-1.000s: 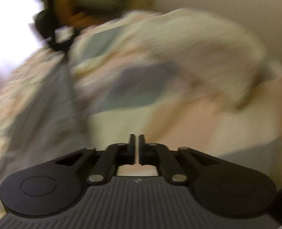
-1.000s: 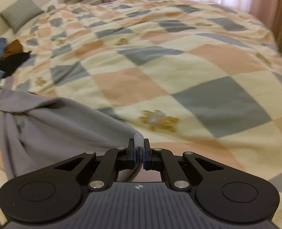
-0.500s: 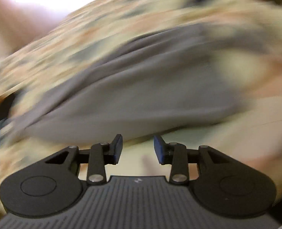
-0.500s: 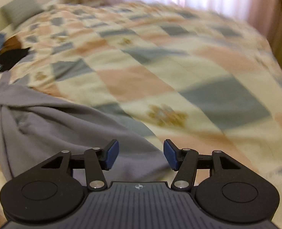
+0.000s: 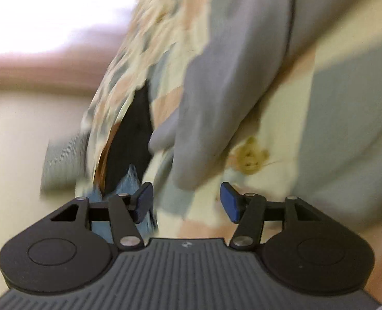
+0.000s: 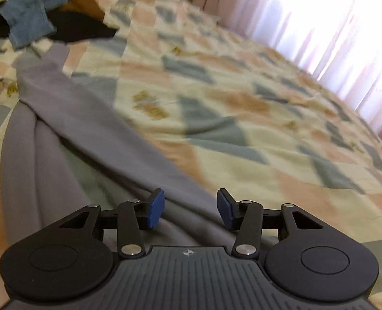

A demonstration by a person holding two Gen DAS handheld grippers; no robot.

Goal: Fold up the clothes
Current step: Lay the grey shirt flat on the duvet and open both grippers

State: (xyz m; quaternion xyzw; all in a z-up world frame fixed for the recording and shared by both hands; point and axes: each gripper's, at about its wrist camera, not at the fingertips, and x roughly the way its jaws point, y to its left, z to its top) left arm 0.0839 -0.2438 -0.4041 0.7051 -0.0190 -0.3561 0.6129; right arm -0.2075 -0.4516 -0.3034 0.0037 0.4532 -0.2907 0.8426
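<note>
From the left wrist we see our left gripper [image 5: 185,201] with its jaws opening and nothing between the blue pads, only quilt below. The grey garment [image 5: 224,82] runs up the blurred frame, its near edge just ahead of the fingertips. Left of it lie a black garment [image 5: 131,142] and a scrap of blue denim [image 5: 129,180] near the bed's edge, with a grey pillow [image 5: 64,162] beyond (the whole view is tilted and smeared).

From the right wrist, our right gripper [image 6: 190,211] hovers over the grey garment [image 6: 87,134], jaws closing yet apart, the pads gripping nothing. The patchwork quilt [image 6: 242,134] stretches bare to the right as far as the pink curtains [image 6: 320,20]. A pile of dark clothes and jeans [image 6: 28,18] sits at the far left.
</note>
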